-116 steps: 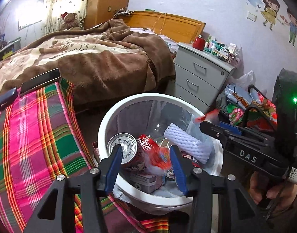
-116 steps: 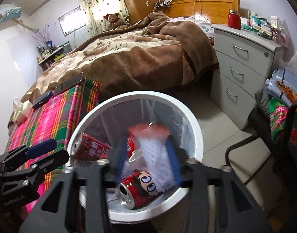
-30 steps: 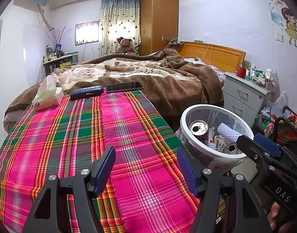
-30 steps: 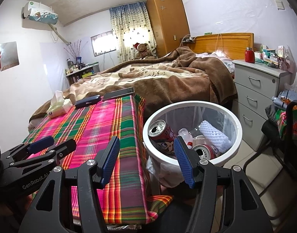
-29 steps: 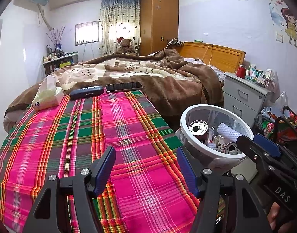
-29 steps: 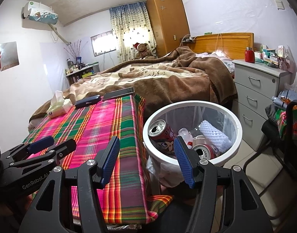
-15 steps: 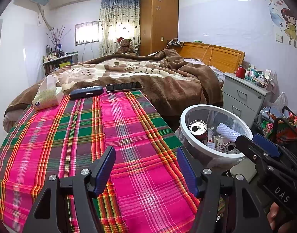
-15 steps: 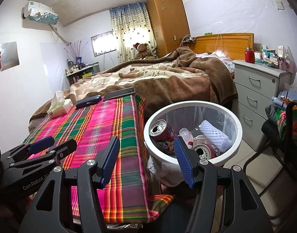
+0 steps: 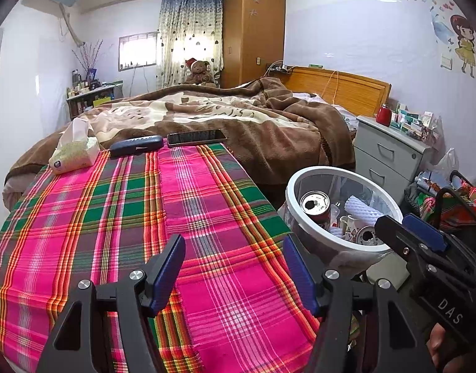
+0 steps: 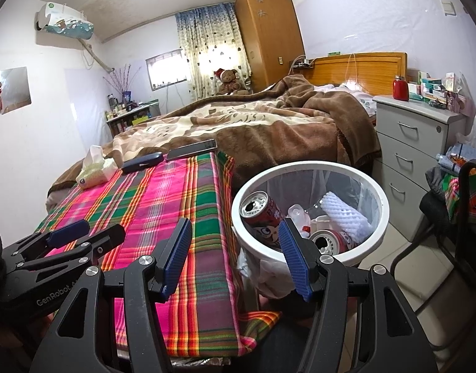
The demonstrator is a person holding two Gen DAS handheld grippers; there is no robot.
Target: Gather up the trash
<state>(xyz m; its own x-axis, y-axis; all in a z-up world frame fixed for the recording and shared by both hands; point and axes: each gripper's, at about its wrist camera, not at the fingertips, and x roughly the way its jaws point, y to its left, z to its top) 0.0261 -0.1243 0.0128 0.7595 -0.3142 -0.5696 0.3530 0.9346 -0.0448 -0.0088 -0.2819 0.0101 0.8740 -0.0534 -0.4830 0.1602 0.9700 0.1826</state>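
Left gripper (image 9: 233, 250): jaws apart, empty, above the plaid cloth (image 9: 113, 217).
Right gripper (image 10: 235, 236): jaws apart, empty, near the bin rim.
Trash: cans (image 10: 263, 214) and foam sleeve (image 10: 346, 213) inside the white bin (image 10: 377, 233), beside the table.

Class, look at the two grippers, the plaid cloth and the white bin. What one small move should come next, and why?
Probably none beyond lowering the grippers to rest. The left gripper and the right gripper are both open and empty. The plaid cloth carries only a tissue pack, a dark case and a phone, none clearly trash, while the white bin already holds cans.
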